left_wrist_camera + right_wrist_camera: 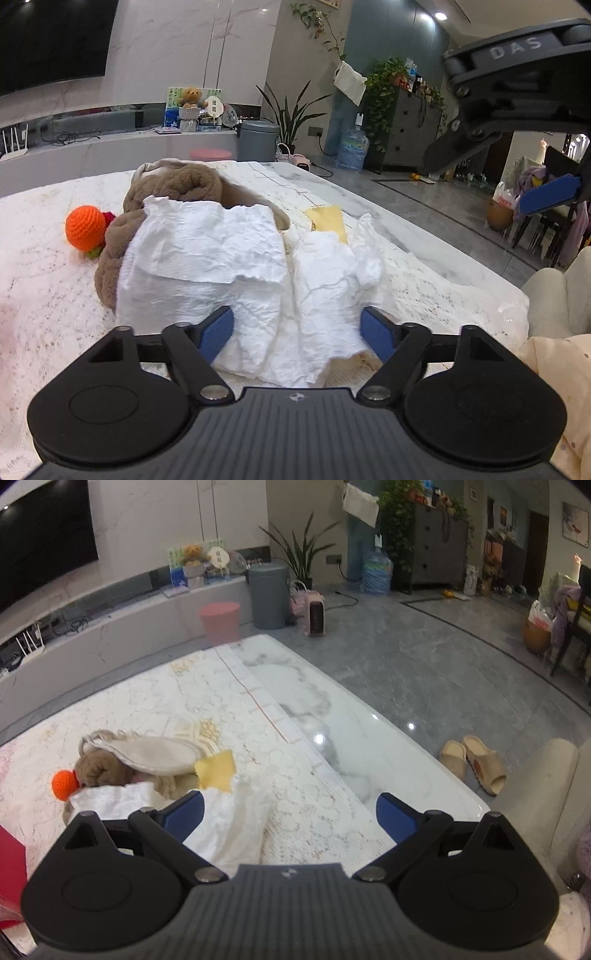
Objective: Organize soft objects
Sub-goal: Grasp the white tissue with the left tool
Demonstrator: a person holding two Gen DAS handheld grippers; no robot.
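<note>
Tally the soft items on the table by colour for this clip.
White cloth: 1
Brown plush: 1
Orange knit ball: 1
Yellow cloth: 1
Cream pouch: 1
Total: 5

Both the left gripper [297,332] and right gripper [290,818] are black, ribbed, with blue pads and silver pivot screws

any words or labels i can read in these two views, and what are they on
"DAS": raised letters on the black body of the right gripper, upper right of the left wrist view.
Round white sign on the far ledge: dark marks, too small to read.
Red print on the plastic bag at the far right: too blurred to read.
</note>
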